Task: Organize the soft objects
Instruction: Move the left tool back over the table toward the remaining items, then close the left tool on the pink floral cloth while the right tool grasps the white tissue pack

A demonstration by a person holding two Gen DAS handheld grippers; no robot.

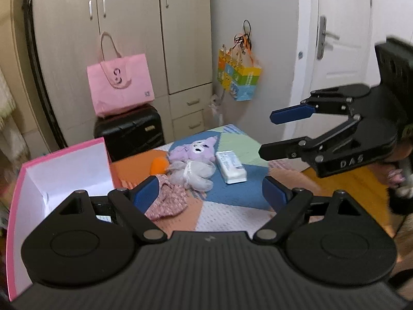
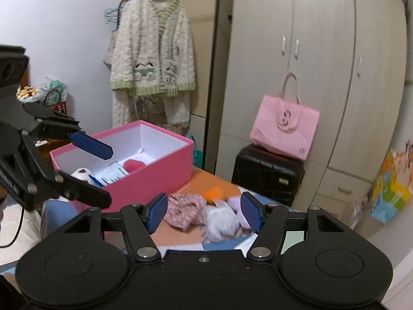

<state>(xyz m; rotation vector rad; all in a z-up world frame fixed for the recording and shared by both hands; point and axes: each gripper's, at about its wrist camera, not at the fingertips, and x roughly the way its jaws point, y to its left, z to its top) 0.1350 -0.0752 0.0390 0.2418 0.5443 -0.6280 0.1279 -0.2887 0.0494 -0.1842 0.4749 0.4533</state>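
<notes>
A purple and grey plush toy (image 1: 195, 161) lies on the patchwork table (image 1: 232, 196), with an orange soft ball (image 1: 158, 166), a pink floral cloth (image 1: 167, 201) and a white tissue pack (image 1: 231, 166) beside it. An open pink box (image 1: 64, 178) stands at the left; in the right wrist view the box (image 2: 155, 170) holds a pink ball (image 2: 133, 165), a tissue pack (image 2: 111, 174) and a white toy (image 2: 81, 174). My left gripper (image 1: 211, 196) is open and empty above the table's near side. My right gripper (image 2: 204, 213) is open and empty, above the plush toy (image 2: 222, 219) and cloth (image 2: 184, 210).
A black suitcase (image 1: 131, 131) with a pink bag (image 1: 120, 86) stands behind the table against the wardrobe (image 1: 124, 38). A colourful bag (image 1: 238, 77) hangs by the white door (image 1: 340, 33). A fluffy cardigan (image 2: 152, 54) hangs behind the box.
</notes>
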